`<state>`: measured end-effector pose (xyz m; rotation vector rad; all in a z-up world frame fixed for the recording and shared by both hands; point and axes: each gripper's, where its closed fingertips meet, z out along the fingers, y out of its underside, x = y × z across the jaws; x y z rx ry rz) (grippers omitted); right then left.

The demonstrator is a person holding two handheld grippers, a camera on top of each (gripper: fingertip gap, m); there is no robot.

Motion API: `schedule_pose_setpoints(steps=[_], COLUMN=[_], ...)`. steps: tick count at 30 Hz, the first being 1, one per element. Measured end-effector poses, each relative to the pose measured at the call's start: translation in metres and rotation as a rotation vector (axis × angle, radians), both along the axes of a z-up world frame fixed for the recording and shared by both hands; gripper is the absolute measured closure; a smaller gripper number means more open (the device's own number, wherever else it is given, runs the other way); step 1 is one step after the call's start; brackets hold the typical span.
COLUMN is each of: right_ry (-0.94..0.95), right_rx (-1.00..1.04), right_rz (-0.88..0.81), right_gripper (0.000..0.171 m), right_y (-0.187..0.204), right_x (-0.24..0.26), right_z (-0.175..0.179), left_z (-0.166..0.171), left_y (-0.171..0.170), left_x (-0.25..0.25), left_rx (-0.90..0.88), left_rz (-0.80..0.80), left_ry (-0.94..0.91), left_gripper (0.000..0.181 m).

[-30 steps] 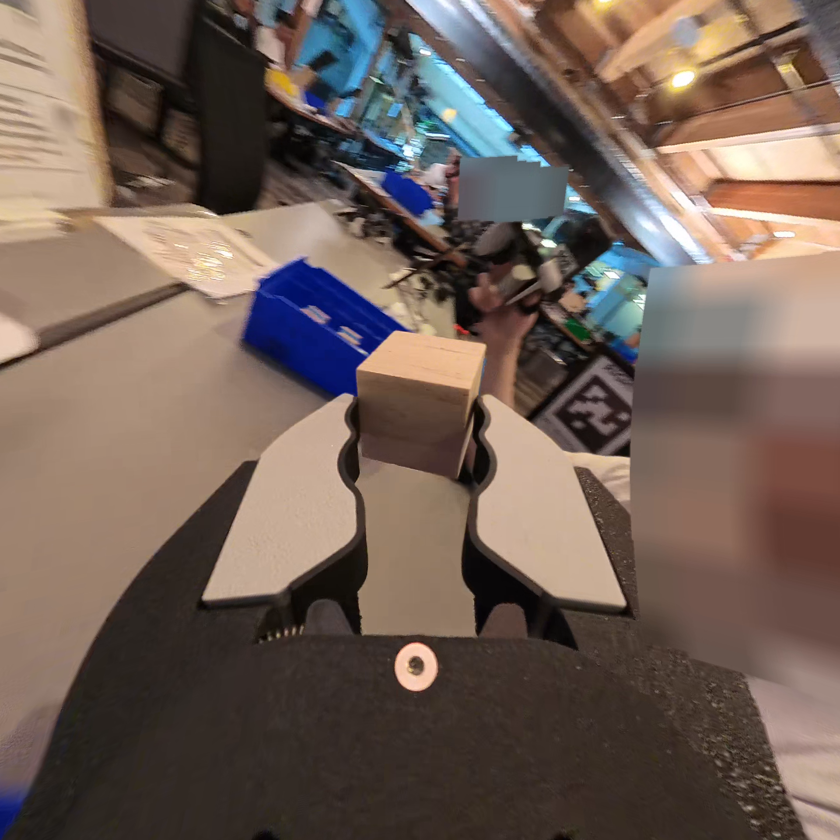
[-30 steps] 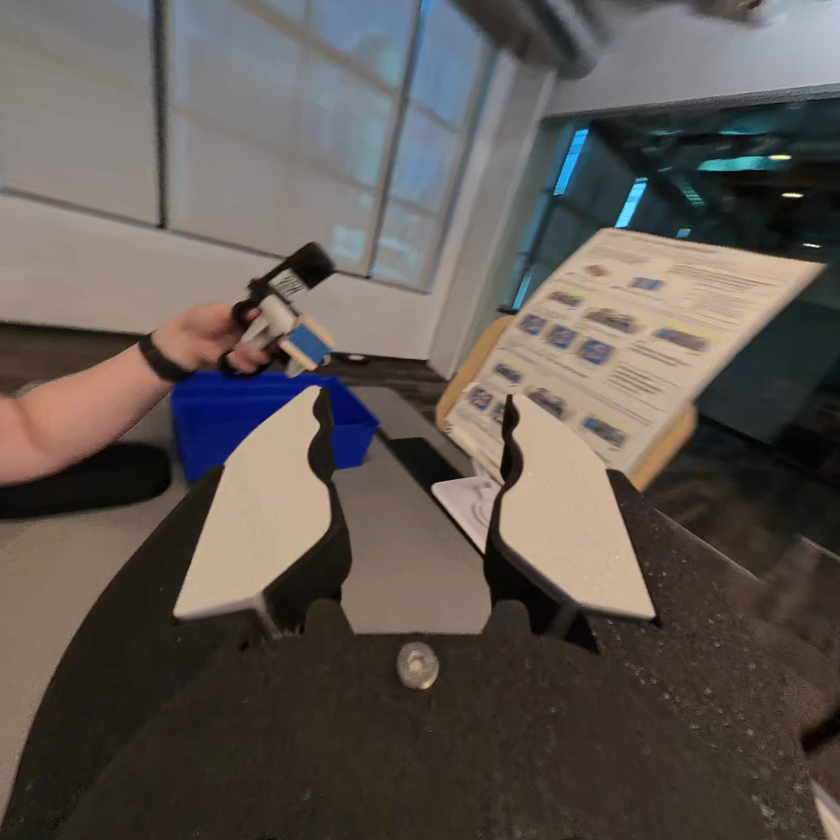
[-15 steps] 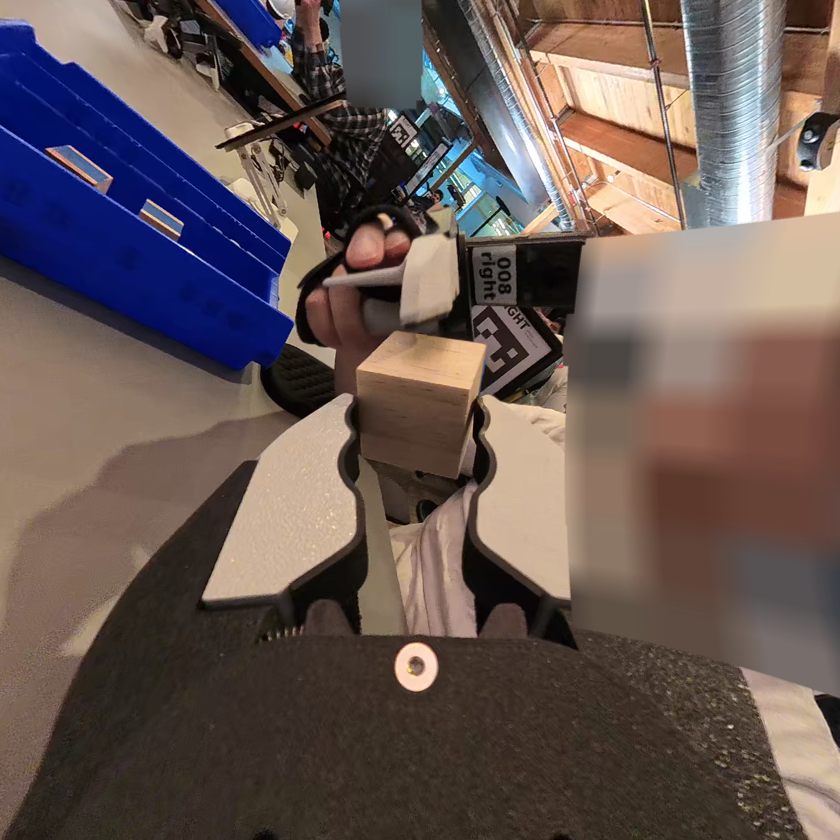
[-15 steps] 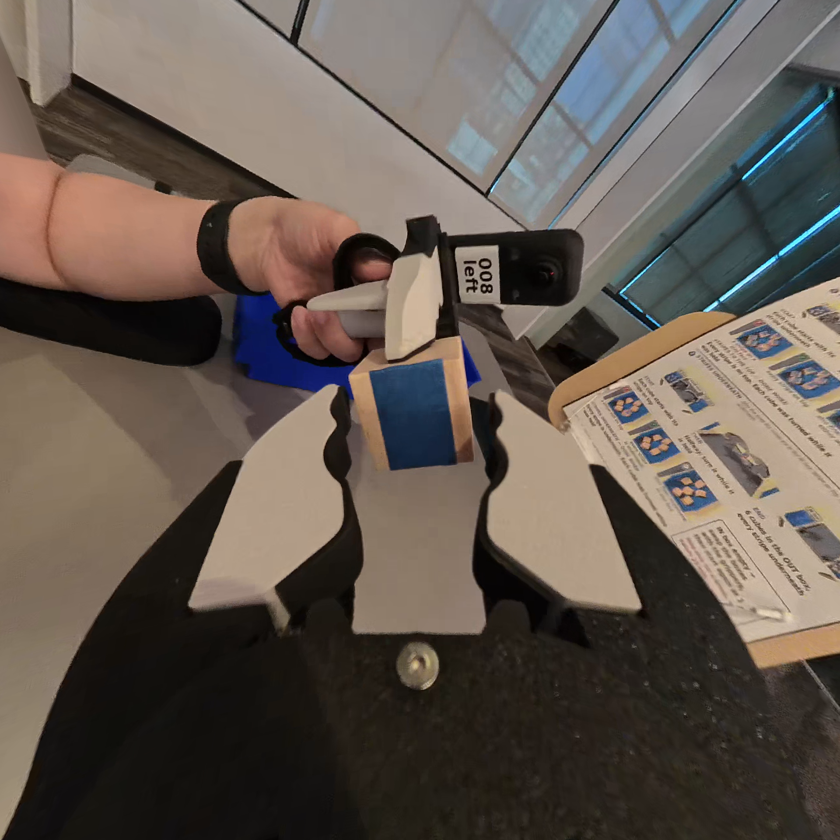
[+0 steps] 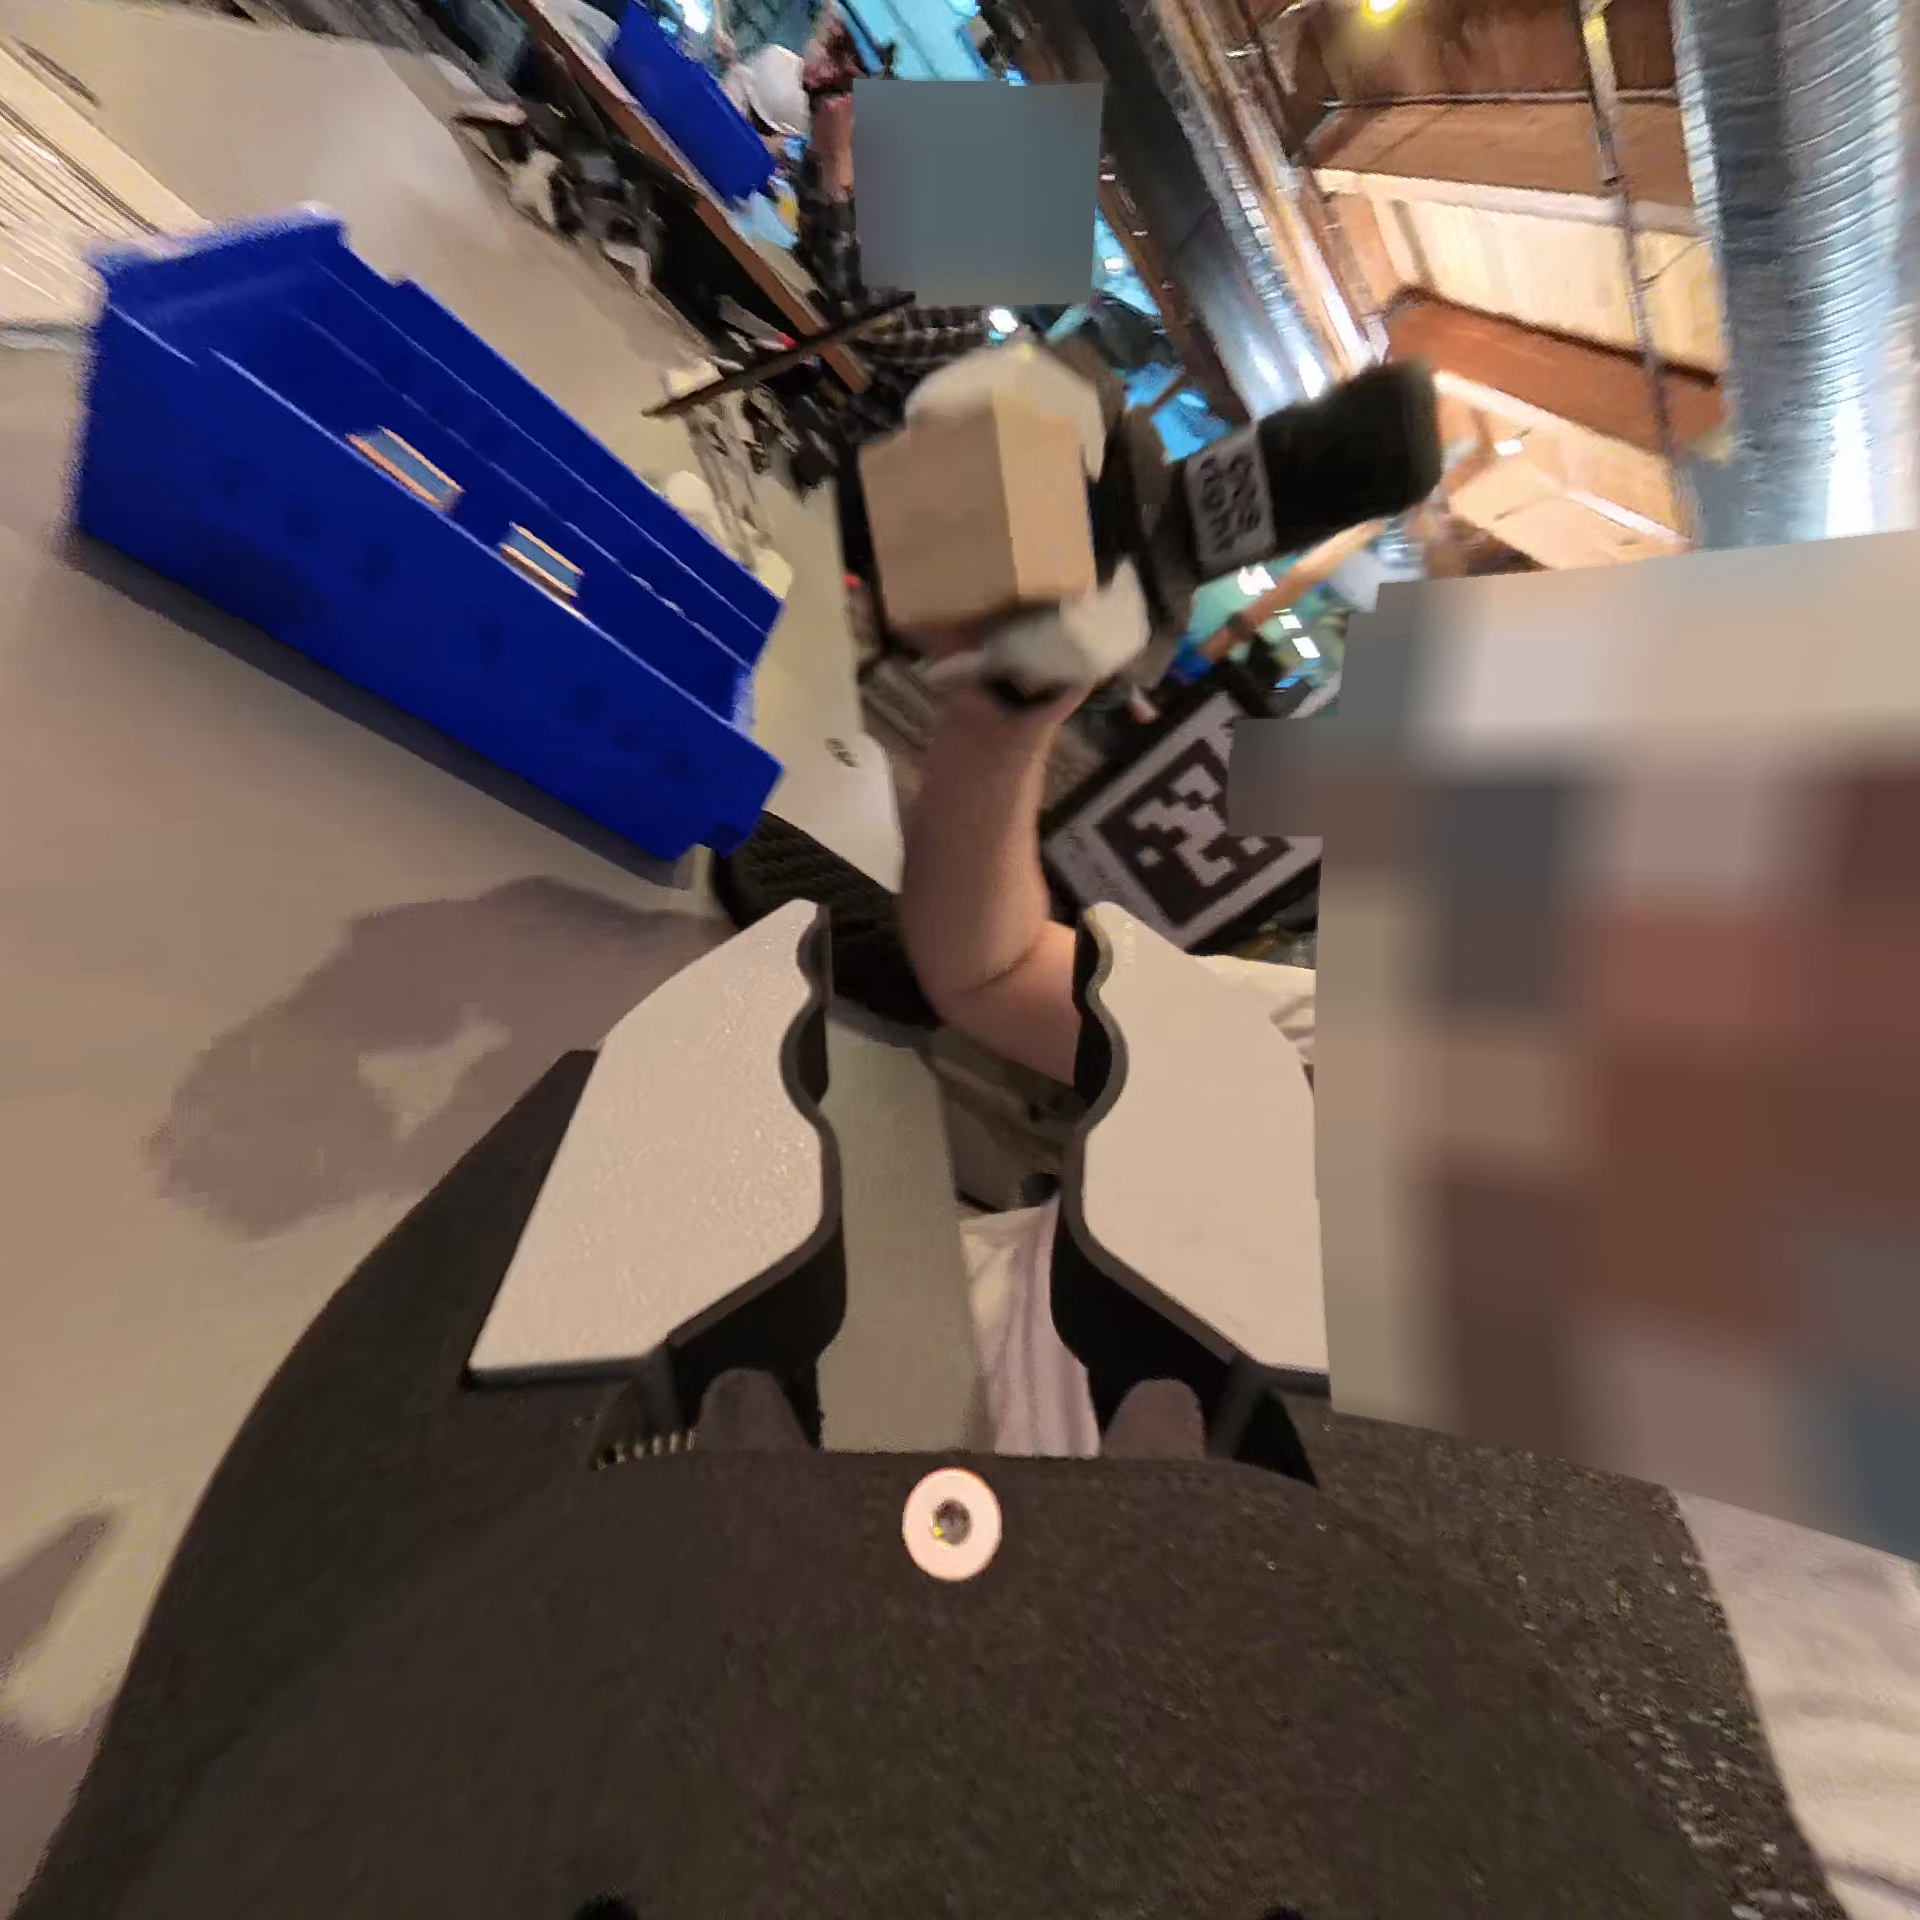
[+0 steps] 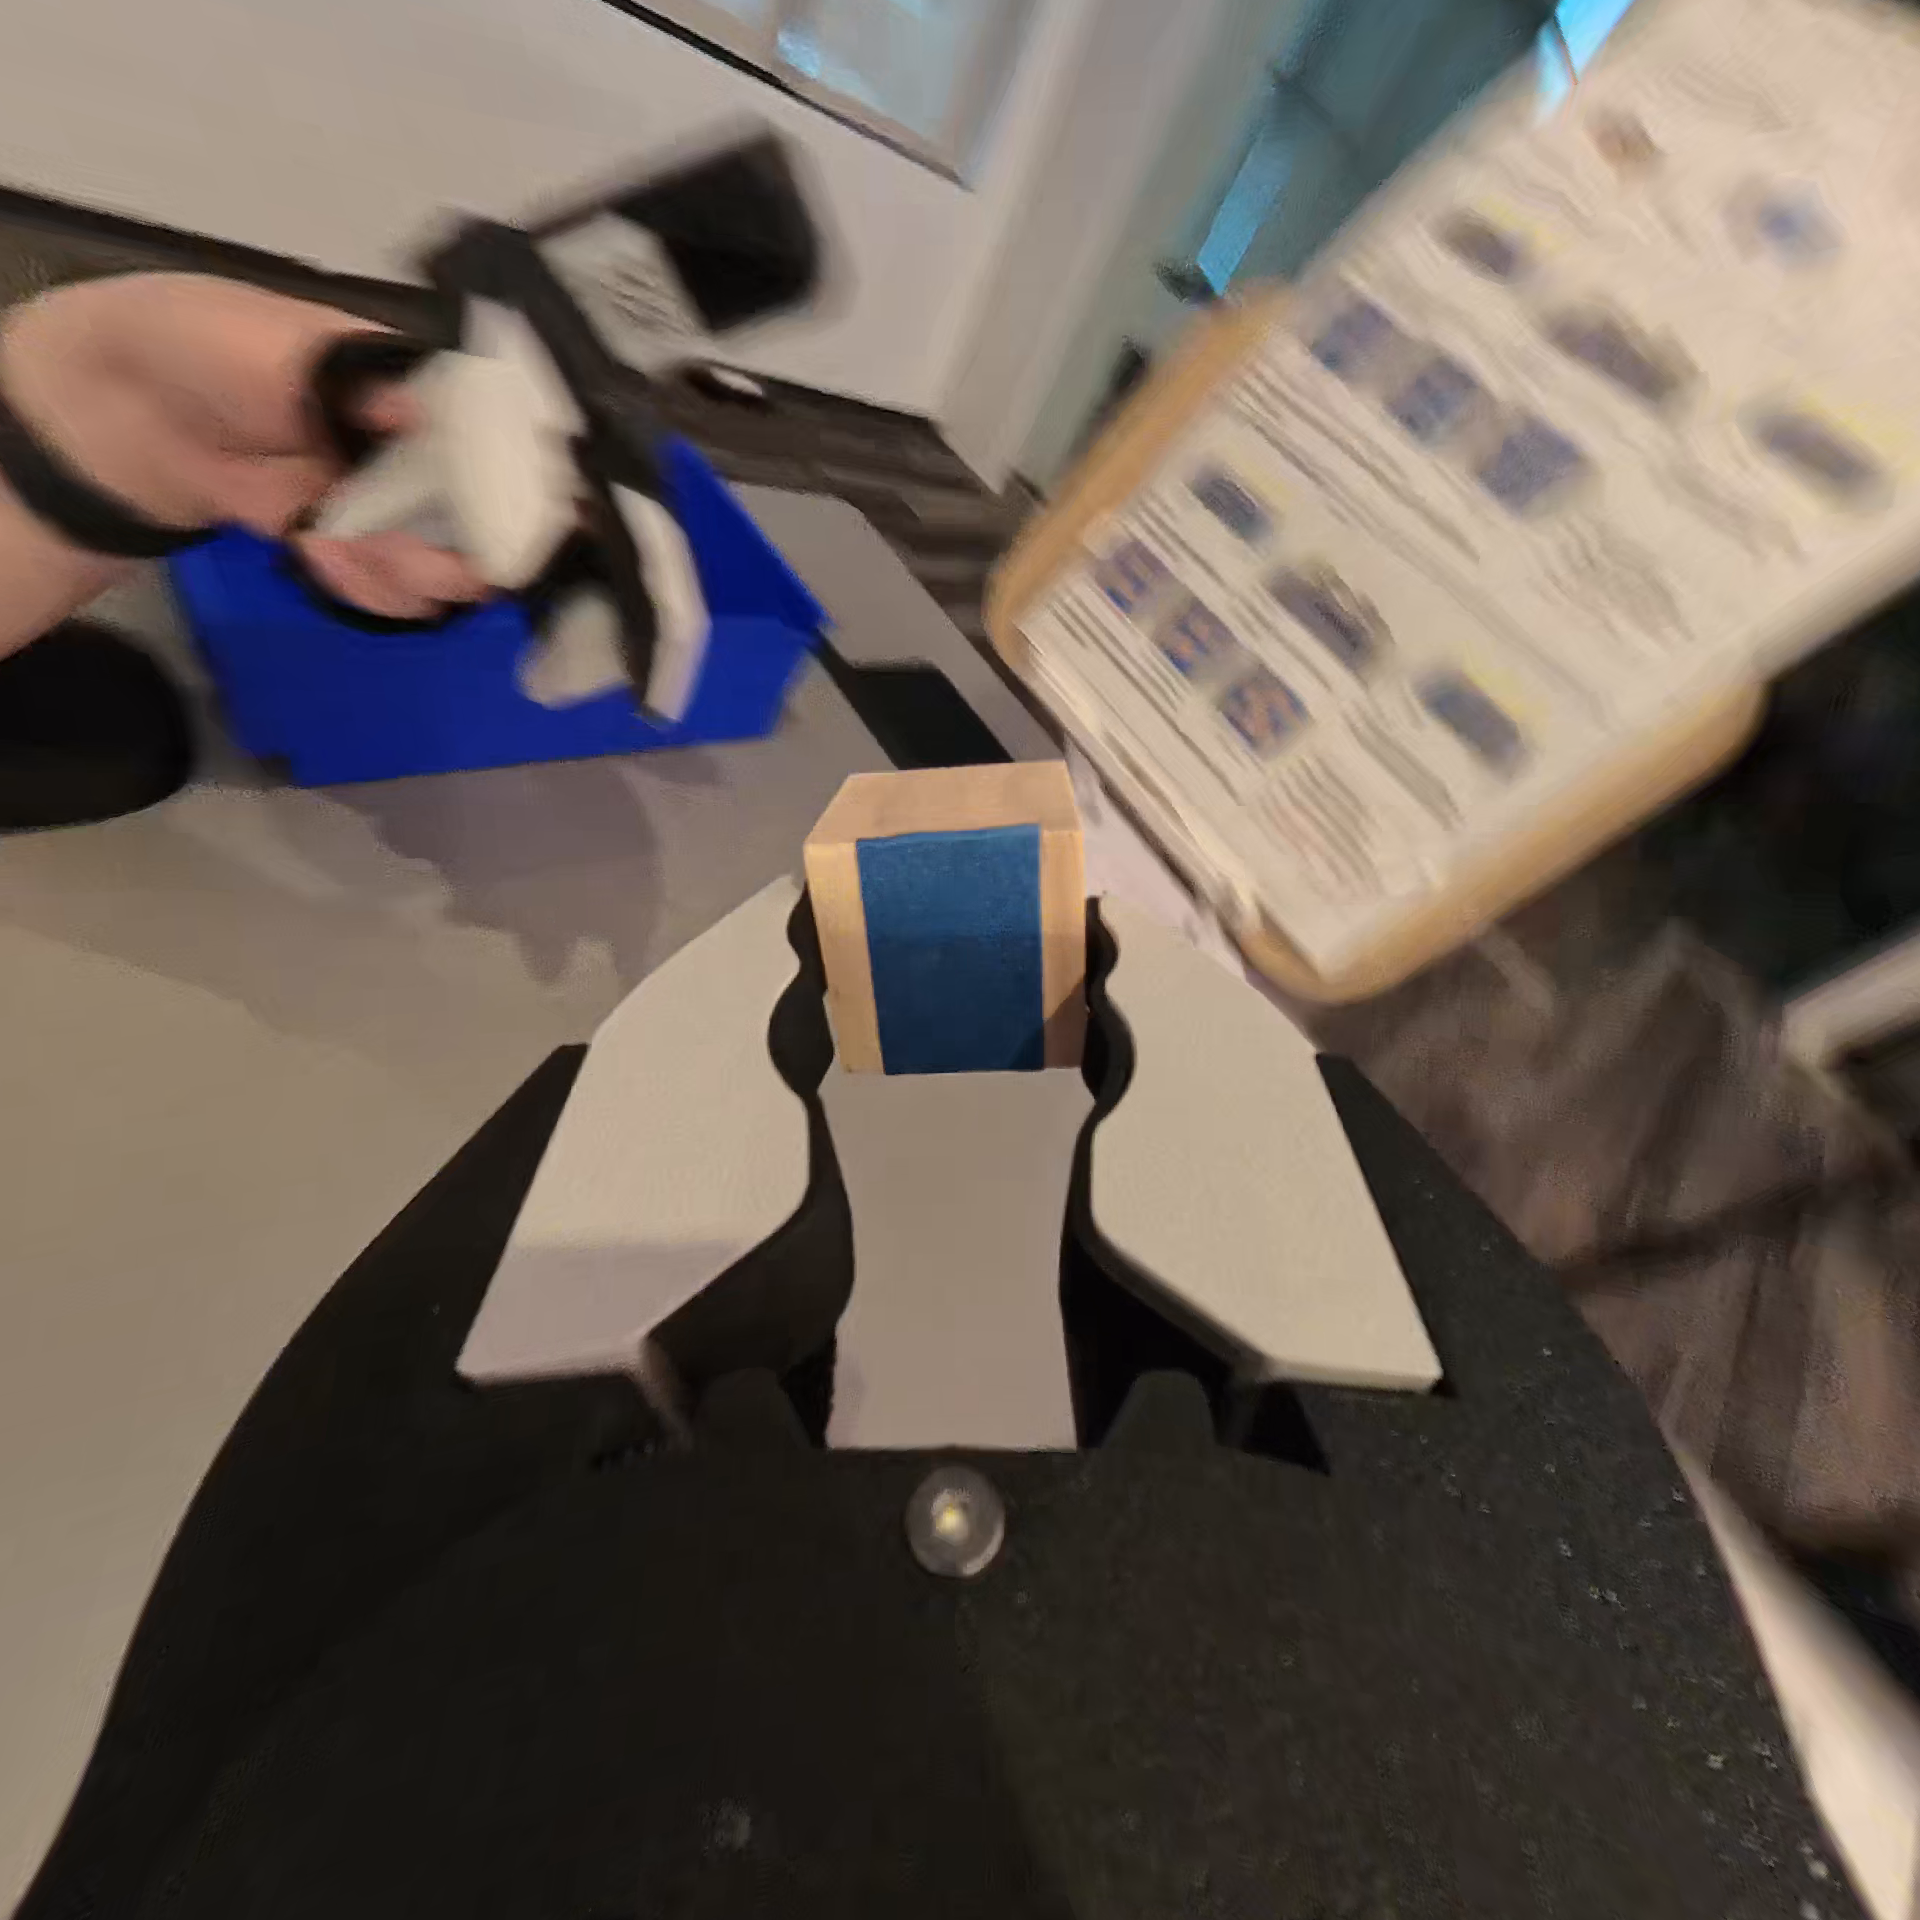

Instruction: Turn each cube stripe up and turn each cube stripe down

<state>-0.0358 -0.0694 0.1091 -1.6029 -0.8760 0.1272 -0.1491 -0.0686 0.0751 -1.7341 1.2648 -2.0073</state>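
The wooden cube [image 6: 951, 920] sits pinched between the tips of the right gripper [image 6: 948, 935], held up off the grey table [image 6: 260, 1039], with its blue stripe [image 6: 956, 951] on the face turned toward that gripper's camera. In the left wrist view the same cube [image 5: 971, 520] shows bare wood only, gripped out ahead at the end of a raised forearm [image 5: 982, 883]. The left gripper [image 5: 951, 935] holds nothing; its jaws stand spread apart with a clear gap between them. From the right wrist view it appears blurred, off to the left in a hand [image 6: 208, 416], and apart from the cube. A blue bin [image 5: 395, 540] rests on the table beyond, and two more cubes [image 5: 468, 520] lie inside it in different slots, each with a blue top face. To the right of the held cube stands a tilted instruction board [image 6: 1455, 520] with a wooden rim, blurred.
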Motion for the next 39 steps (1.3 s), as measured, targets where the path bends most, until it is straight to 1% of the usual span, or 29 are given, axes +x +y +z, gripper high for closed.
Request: schedule_pose_setpoints(steps=[1, 3, 4, 5, 6, 8, 9, 11, 13, 16, 19, 23, 26, 29, 33, 36, 37, 39], right_ry=[0.072, 0.219, 0.283, 0.314, 0.327, 0.326, 0.292, 0.249, 0.226, 0.194, 0.173, 0.101, 0.098, 0.125, 0.084, 0.076, 0.064, 0.001], right_rx=[-0.114, -0.363, -0.488, -0.622, -0.711, -0.883, -0.964, -1.062, -1.124, -1.166, -1.185, -1.213, -1.235, -1.193, -1.061, -0.919, -0.840, -0.618], right_rz=[-0.111, -0.365, -0.489, -0.582, -0.630, -0.649, -0.668, -0.691, -0.712, -0.767, -0.814, -0.888, -0.884, -0.876, -0.872, -0.870, -0.875, -0.928], right_gripper=[0.125, 0.125, 0.125, 0.125, 0.125, 0.125, 0.125, 0.125, 0.125, 0.125, 0.125, 0.124, 0.124, 0.121, 0.118, 0.120, 0.119, 0.118], right_y=[0.000, -0.002, -0.005, -0.010, -0.012, -0.015, -0.017, -0.016, -0.012, -0.009, -0.005, -0.003, -0.002, -0.001, -0.007, -0.009, -0.006, 0.002], right_x=[0.038, 0.119, 0.155, 0.180, 0.194, 0.196, 0.196, 0.192, 0.189, 0.193, 0.198, 0.205, 0.204, 0.207, 0.214, 0.225, 0.232, 0.256], right_z=[-0.001, -0.027, -0.050, -0.077, -0.102, -0.149, -0.171, -0.202, -0.221, -0.235, -0.242, -0.250, -0.254, -0.245, -0.210, -0.168, -0.150, -0.109], left_z=[0.000, -0.001, -0.002, -0.002, -0.004, -0.006, -0.009, -0.013, -0.016, -0.016, -0.013, -0.014, -0.014, -0.010, -0.001, 0.003, 0.004, 0.004], left_y=[0.006, 0.014, 0.014, 0.013, 0.010, 0.006, 0.005, 0.005, 0.005, 0.003, 0.002, 0.001, 0.001, 0.000, 0.000, 0.001, 0.003, 0.005], left_x=[-0.003, -0.008, -0.009, -0.009, -0.009, -0.008, -0.007, -0.005, -0.005, -0.006, -0.007, -0.007, -0.008, -0.010, -0.016, -0.019, -0.020, -0.021], left_rx=[0.051, 0.142, 0.171, 0.187, 0.195, 0.200, 0.202, 0.210, 0.217, 0.224, 0.235, 0.244, 0.242, 0.247, 0.260, 0.275, 0.280, 0.285], left_rz=[0.036, 0.095, 0.106, 0.104, 0.093, 0.073, 0.067, 0.067, 0.077, 0.076, 0.078, 0.074, 0.073, 0.078, 0.089, 0.105, 0.113, 0.128], left_ry=[0.017, 0.056, 0.070, 0.085, 0.098, 0.113, 0.124, 0.145, 0.160, 0.164, 0.157, 0.166, 0.170, 0.161, 0.144, 0.136, 0.136, 0.137], left_gripper=[0.137, 0.137, 0.137, 0.137, 0.137, 0.138, 0.138, 0.138, 0.139, 0.140, 0.140, 0.141, 0.141, 0.142, 0.142, 0.142, 0.142, 0.142])
